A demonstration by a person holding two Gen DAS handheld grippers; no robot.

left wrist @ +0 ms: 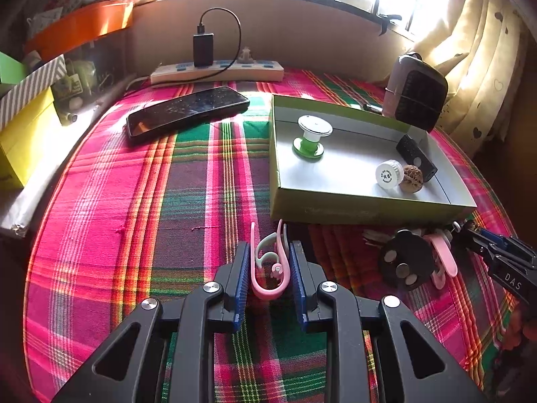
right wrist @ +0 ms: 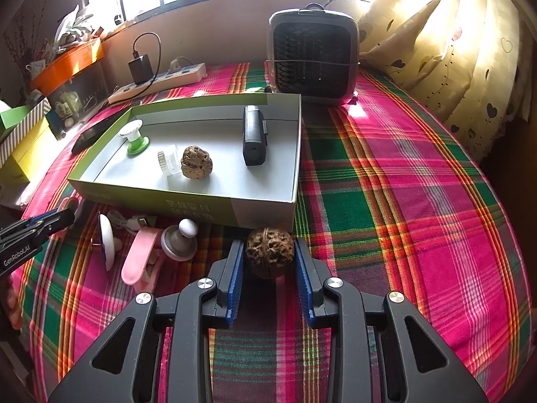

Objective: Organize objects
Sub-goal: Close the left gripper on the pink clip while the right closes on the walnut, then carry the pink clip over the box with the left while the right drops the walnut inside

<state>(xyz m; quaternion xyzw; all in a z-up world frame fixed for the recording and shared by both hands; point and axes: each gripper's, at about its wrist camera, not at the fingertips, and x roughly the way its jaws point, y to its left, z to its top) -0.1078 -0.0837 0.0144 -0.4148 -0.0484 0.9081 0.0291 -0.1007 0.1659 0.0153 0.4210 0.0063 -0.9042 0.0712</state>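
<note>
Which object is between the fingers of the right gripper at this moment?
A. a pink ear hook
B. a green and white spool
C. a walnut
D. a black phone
C: in the right wrist view the right gripper has its blue pads against the sides of a brown walnut, just in front of the shallow box.

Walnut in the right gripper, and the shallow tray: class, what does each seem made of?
Walnut: natural woody shell, matt brown, deeply wrinkled. Tray: probably cardboard, with thin folded walls, a printed green outside and a smooth grey lining with slight sheen.
</note>
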